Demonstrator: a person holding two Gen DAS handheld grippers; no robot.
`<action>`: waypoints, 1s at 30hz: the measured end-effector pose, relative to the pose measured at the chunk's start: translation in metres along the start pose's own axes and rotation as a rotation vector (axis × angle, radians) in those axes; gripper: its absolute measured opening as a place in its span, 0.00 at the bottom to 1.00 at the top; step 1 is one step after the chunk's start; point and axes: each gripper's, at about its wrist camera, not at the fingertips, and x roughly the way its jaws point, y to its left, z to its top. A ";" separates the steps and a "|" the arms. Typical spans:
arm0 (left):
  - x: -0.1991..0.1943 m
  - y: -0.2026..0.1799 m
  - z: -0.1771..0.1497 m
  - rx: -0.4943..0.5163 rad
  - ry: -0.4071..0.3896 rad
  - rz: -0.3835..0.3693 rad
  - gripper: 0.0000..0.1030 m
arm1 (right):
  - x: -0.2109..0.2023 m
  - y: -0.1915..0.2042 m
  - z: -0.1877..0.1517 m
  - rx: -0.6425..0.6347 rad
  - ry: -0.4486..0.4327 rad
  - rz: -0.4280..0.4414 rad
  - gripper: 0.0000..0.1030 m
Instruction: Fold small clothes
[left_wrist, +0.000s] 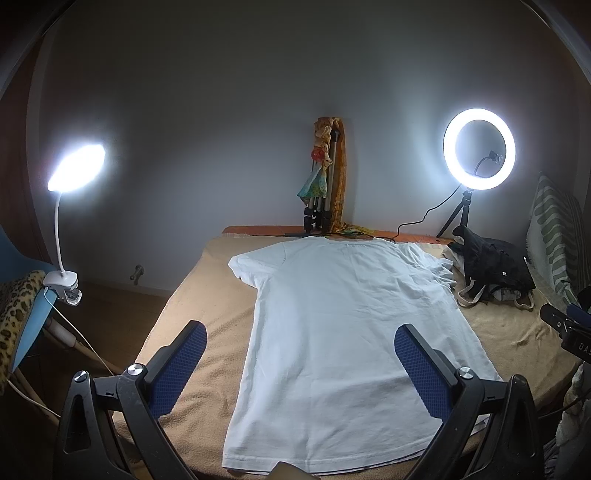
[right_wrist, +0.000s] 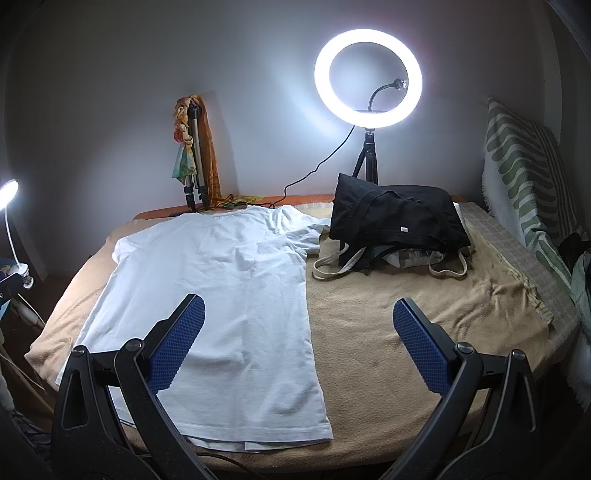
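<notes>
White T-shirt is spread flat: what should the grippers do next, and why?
Probably lower both to pinch the white T-shirt near its hem corners. The left gripper and right gripper hover open above it, holding nothing, and no fold shows.

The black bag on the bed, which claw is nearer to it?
Right. The right claw hovers over bare blanket beside the black bag; the left claw hangs over the white T-shirt, farther away.

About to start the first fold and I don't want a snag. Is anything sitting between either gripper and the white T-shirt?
Nothing visible does. The white T-shirt lies flat on the tan blanket, directly ahead of the open left gripper and open right gripper. The black bag sits beside the shirt's right sleeve, not in either path.
</notes>
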 end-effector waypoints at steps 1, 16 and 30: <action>-0.001 -0.001 0.000 0.002 -0.001 0.000 1.00 | 0.000 0.001 0.000 -0.001 0.002 0.000 1.00; -0.014 -0.009 0.006 0.045 -0.012 -0.045 1.00 | -0.029 0.020 0.016 -0.014 -0.028 -0.024 1.00; -0.014 0.022 -0.008 0.050 0.017 -0.011 0.93 | -0.037 0.050 0.042 -0.116 -0.081 -0.009 1.00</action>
